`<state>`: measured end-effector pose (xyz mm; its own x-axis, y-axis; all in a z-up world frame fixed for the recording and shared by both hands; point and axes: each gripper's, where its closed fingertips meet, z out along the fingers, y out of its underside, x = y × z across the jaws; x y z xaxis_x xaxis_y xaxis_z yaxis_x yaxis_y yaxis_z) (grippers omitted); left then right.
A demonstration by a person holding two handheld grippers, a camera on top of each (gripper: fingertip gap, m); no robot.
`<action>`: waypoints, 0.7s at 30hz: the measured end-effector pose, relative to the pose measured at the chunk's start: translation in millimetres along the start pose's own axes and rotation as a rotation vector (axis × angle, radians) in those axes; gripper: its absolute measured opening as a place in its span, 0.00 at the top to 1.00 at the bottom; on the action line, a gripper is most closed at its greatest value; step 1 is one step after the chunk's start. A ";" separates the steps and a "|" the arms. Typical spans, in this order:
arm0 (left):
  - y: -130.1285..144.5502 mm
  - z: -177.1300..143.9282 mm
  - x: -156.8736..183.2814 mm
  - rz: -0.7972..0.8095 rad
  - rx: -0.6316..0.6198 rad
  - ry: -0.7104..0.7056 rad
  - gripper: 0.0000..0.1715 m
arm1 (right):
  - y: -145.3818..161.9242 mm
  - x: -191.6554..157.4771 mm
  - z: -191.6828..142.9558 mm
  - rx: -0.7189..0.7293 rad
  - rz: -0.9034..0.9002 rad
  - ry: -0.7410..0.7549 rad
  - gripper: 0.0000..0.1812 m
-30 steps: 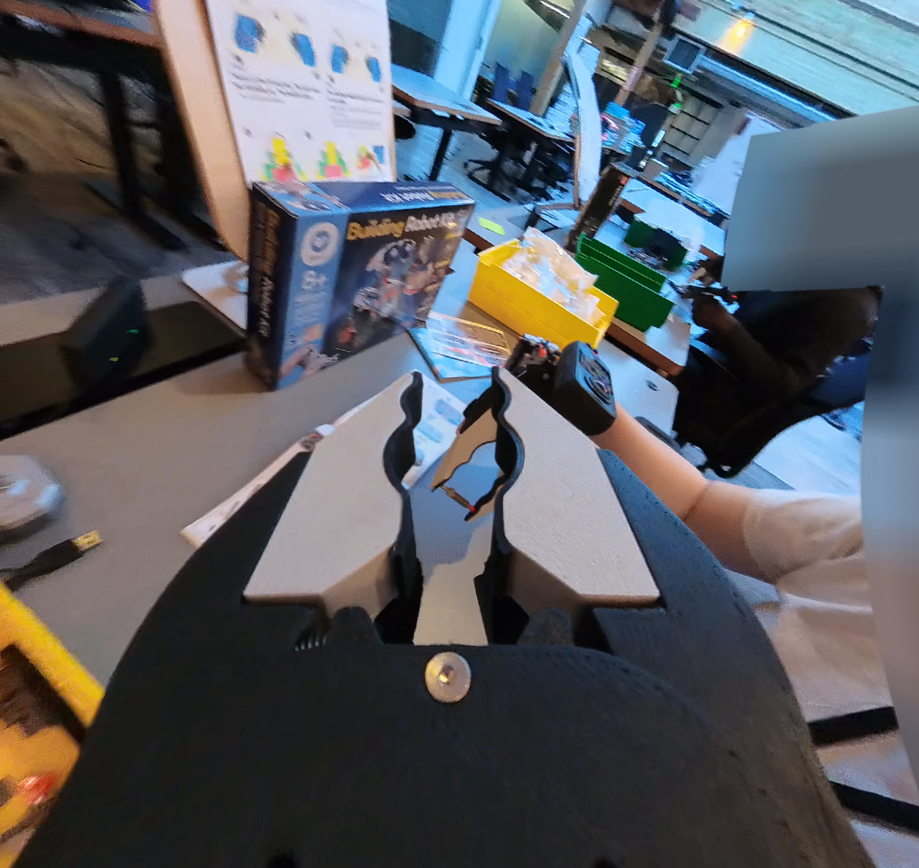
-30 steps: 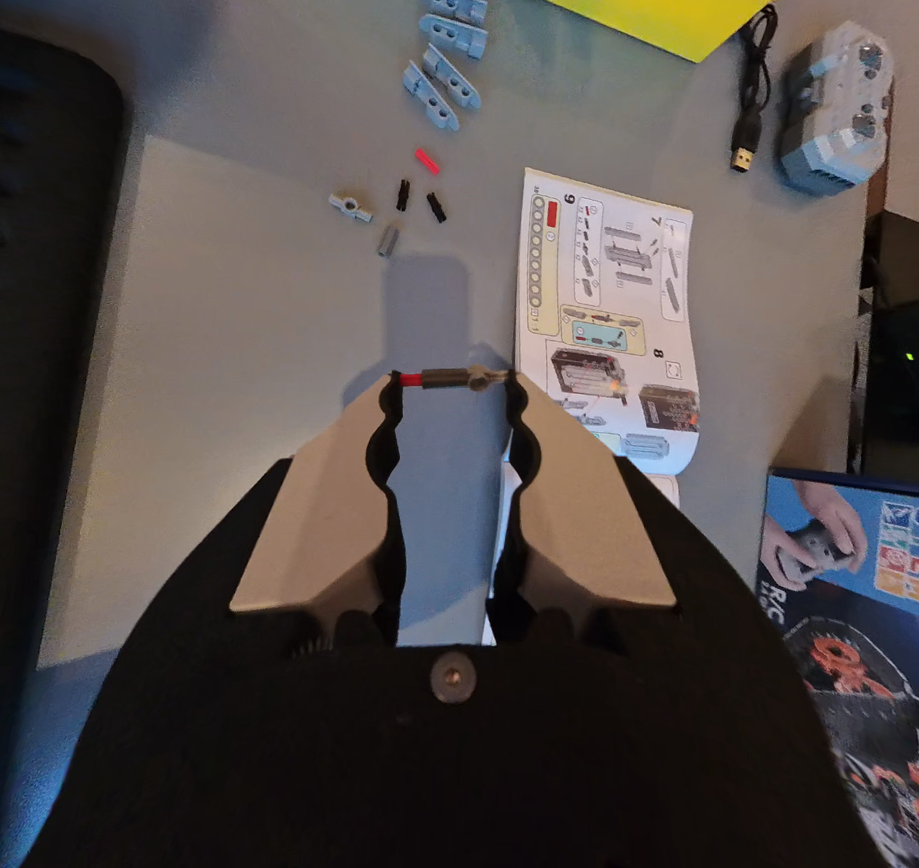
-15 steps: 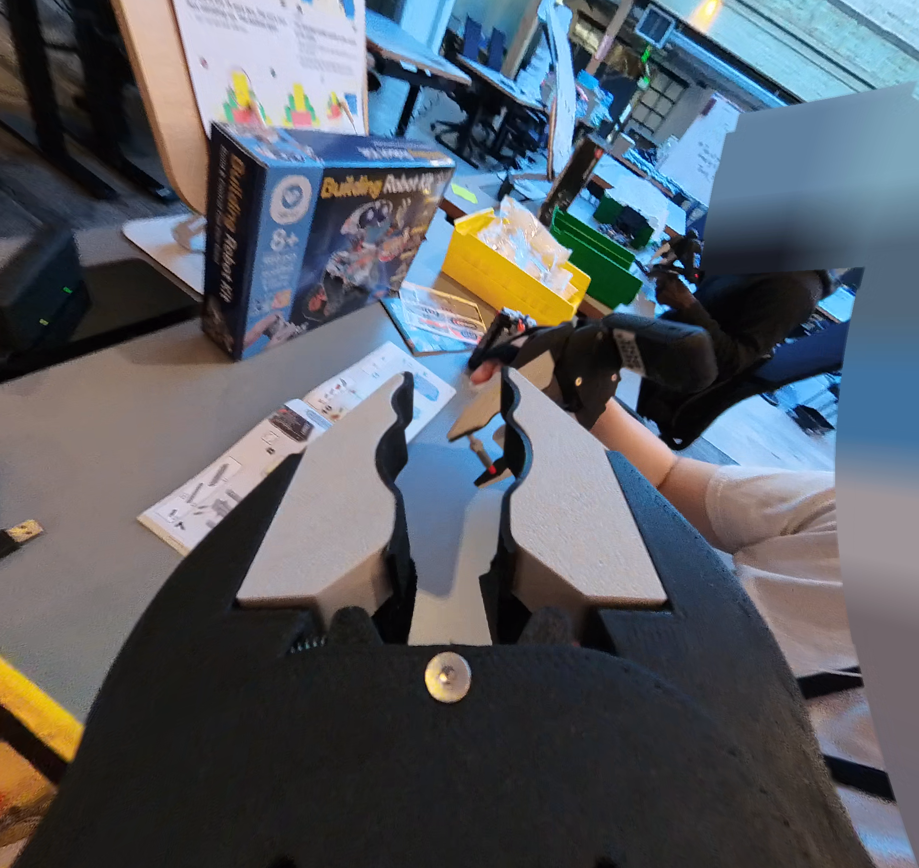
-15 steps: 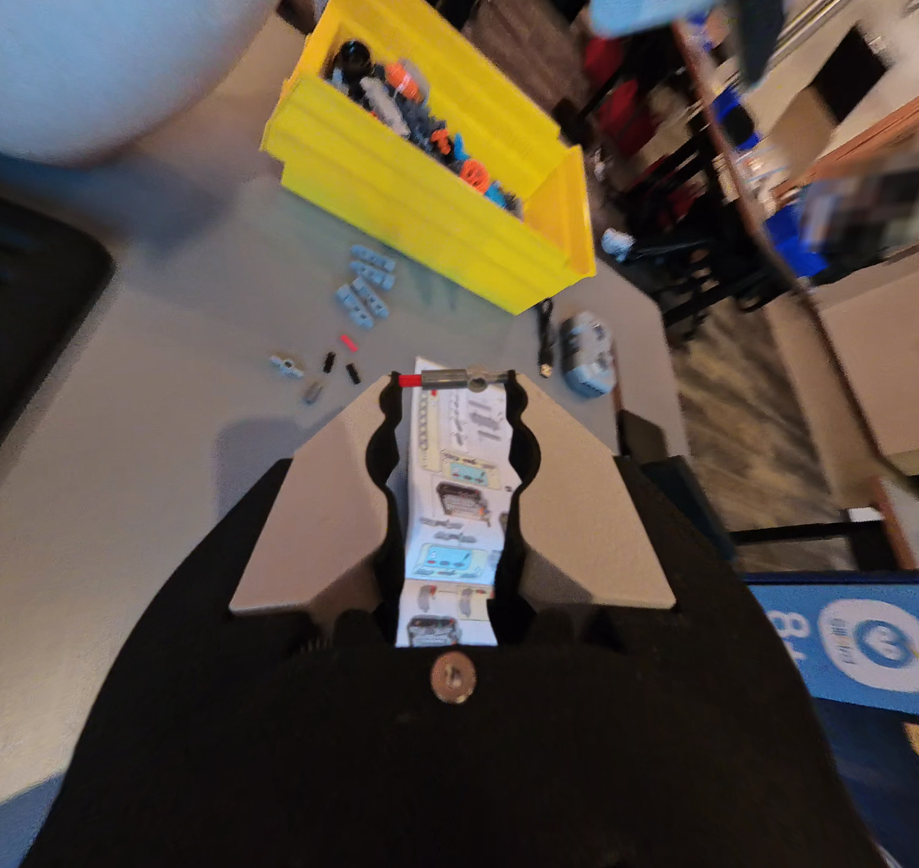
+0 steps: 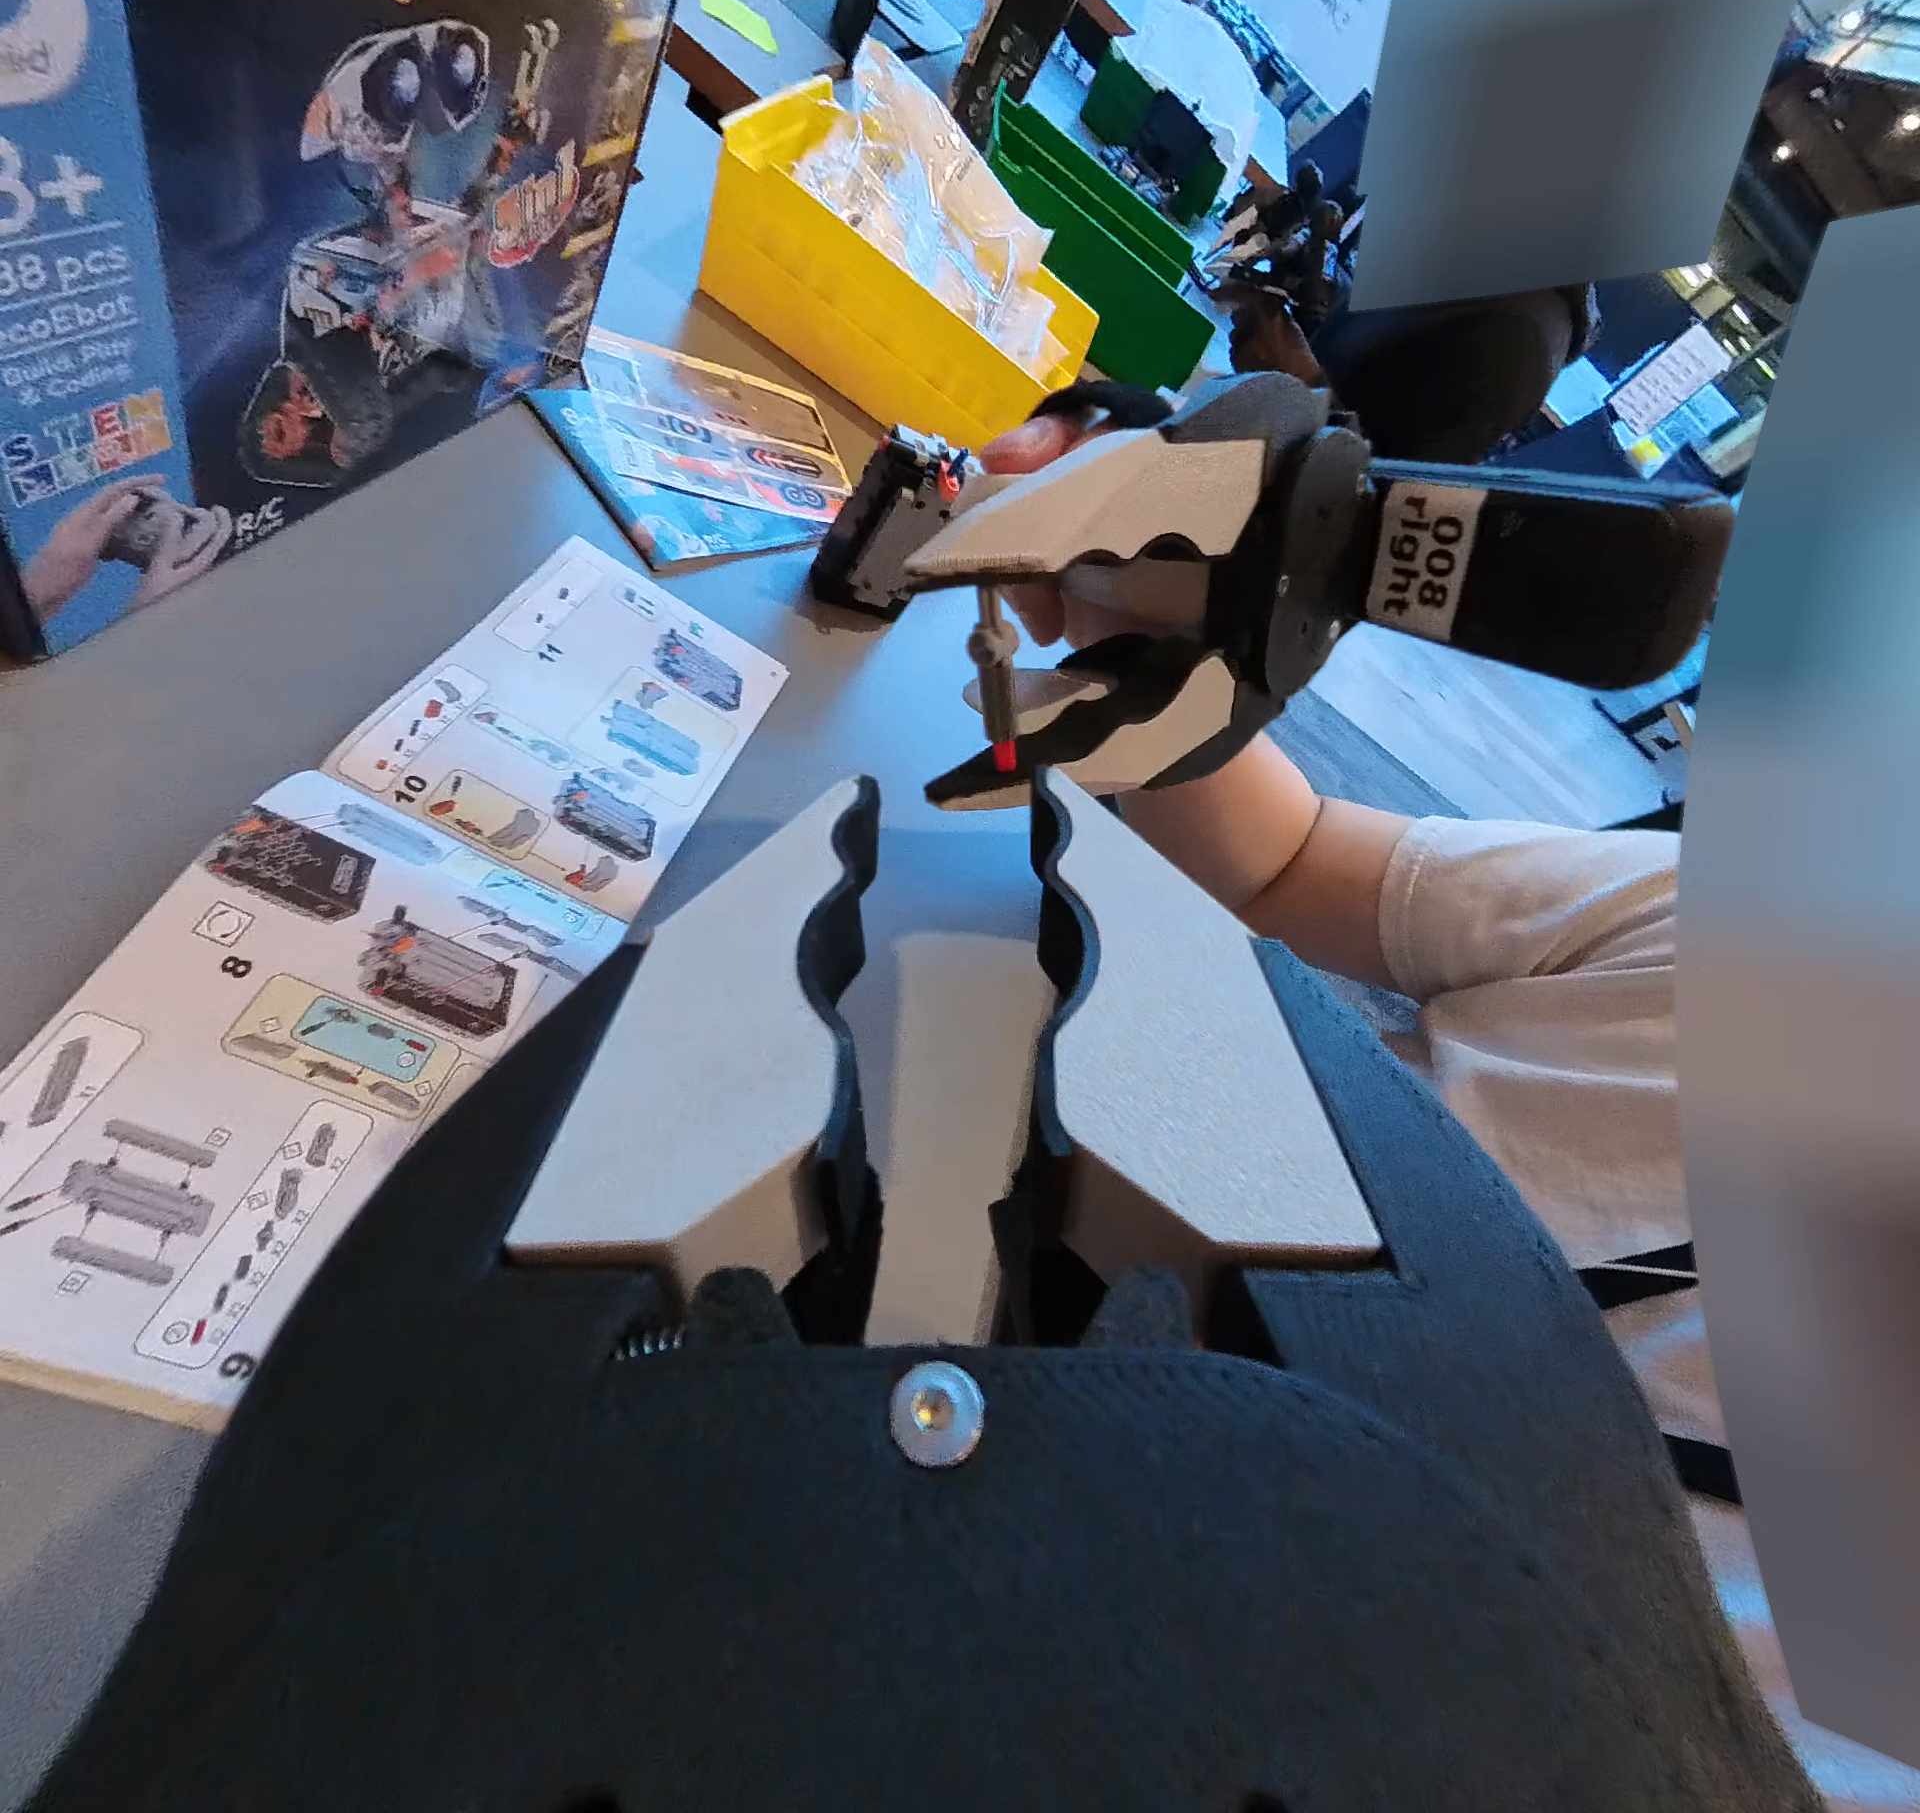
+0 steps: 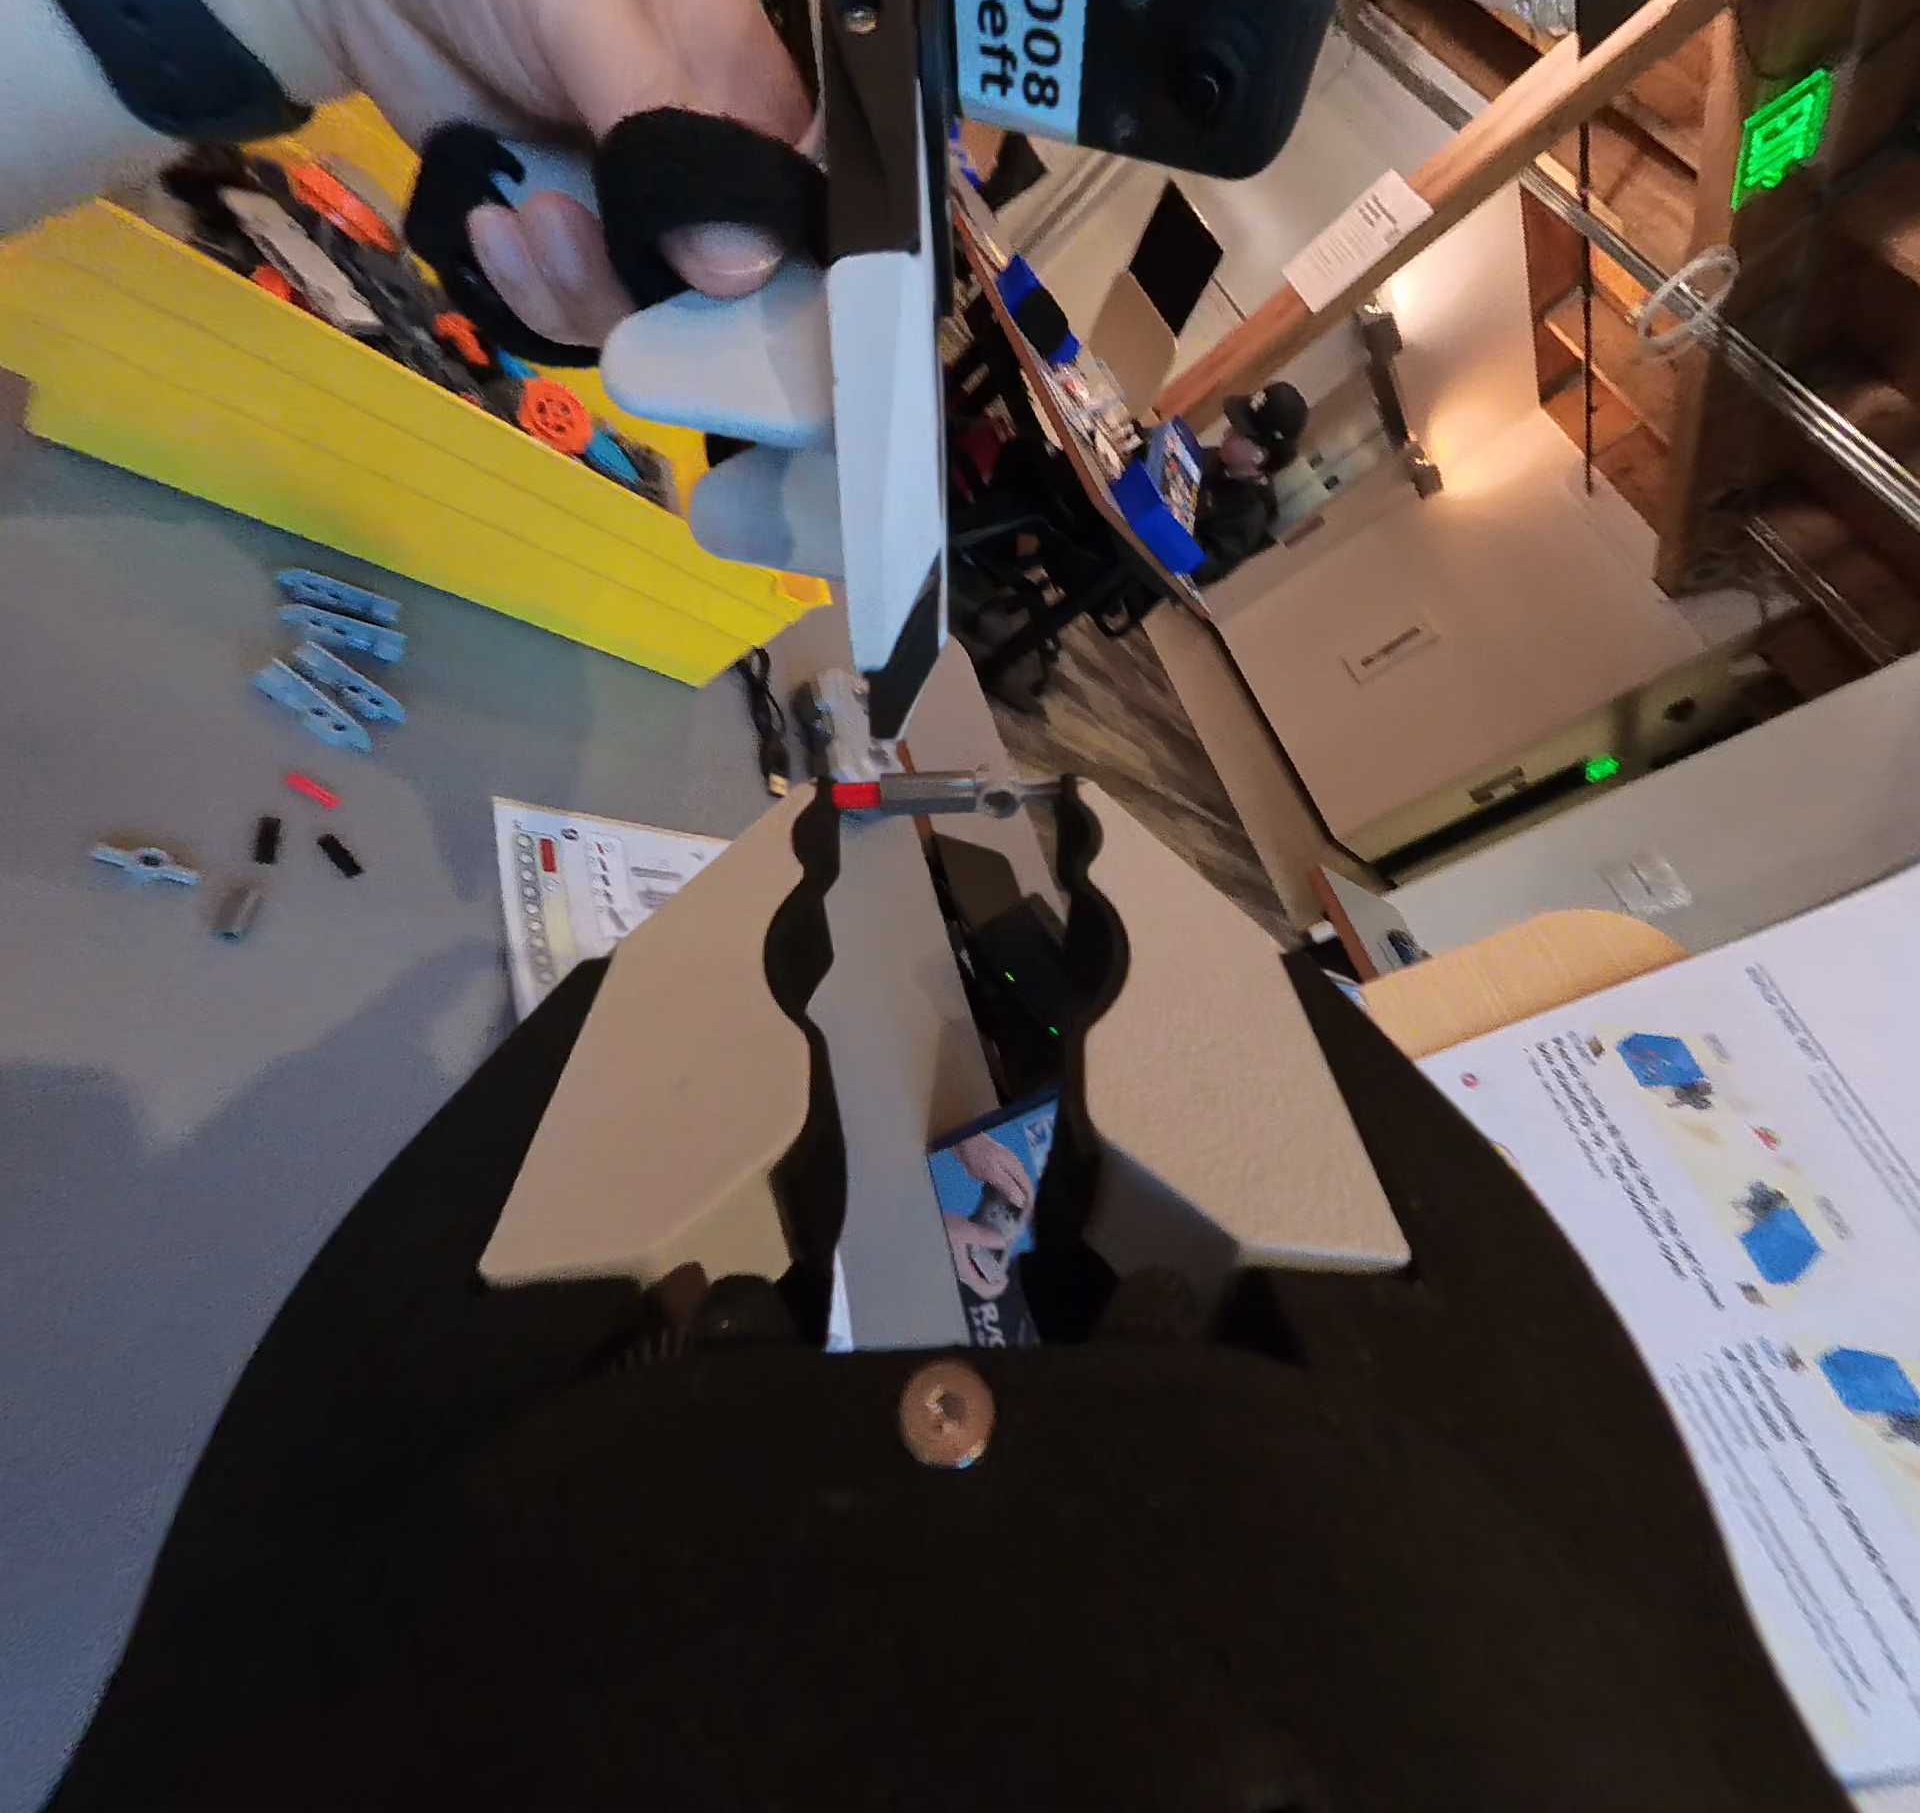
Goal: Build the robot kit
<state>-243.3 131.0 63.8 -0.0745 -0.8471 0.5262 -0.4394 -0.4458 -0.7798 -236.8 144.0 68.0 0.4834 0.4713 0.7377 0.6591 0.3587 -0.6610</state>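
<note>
Two claws meet above counter [image 5: 260, 620]. Right claw [image 6: 951, 795] pinches thin grey axle piece, red-tipped [image 6: 940, 793], endwise between tips. Left claw [image 5: 951, 797] spread, empty, tips just beside axle's red end. Instruction booklet [image 5: 416, 880] lies below.

My left gripper [image 5: 951, 807] shows matt, grainy grey finger plates on a rough black printed-plastic body, with one bright metal screw [image 5: 935, 1415] at the lower middle. The right gripper [image 6: 951, 795] looks the same; between its tips sits a thin plastic axle piece [image 6: 940, 793], red at one end, dull grey along the rest. At left in the right wrist view, the yellow bin [image 6: 416, 506] is smooth, slightly shiny plastic. The instruction booklet [image 5: 416, 911] is glossy paper, the kit box [image 5: 343, 153] glossy printed card, and the grey surface [image 5: 187, 683] smooth and matt.
</note>
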 end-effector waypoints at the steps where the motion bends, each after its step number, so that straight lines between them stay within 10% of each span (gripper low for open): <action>1: -0.4 3.3 -1.4 0.002 -0.004 -0.006 0.84 | 1.8 2.2 1.2 -0.021 -0.007 0.020 0.77; 13: 6.4 21.8 -9.4 0.057 -0.072 -0.035 0.98 | 10.7 -7.1 16.4 -0.138 -0.125 0.062 0.77; 21: -21.2 -5.2 -13.3 0.165 0.090 -0.138 0.98 | 2.2 14.4 1.3 0.040 0.331 -0.035 0.73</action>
<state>-237.6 153.2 75.0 -0.0129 -0.9395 0.3423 -0.3497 -0.3165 -0.8818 -229.2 152.7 77.0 0.6472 0.5944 0.4774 0.4458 0.2129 -0.8694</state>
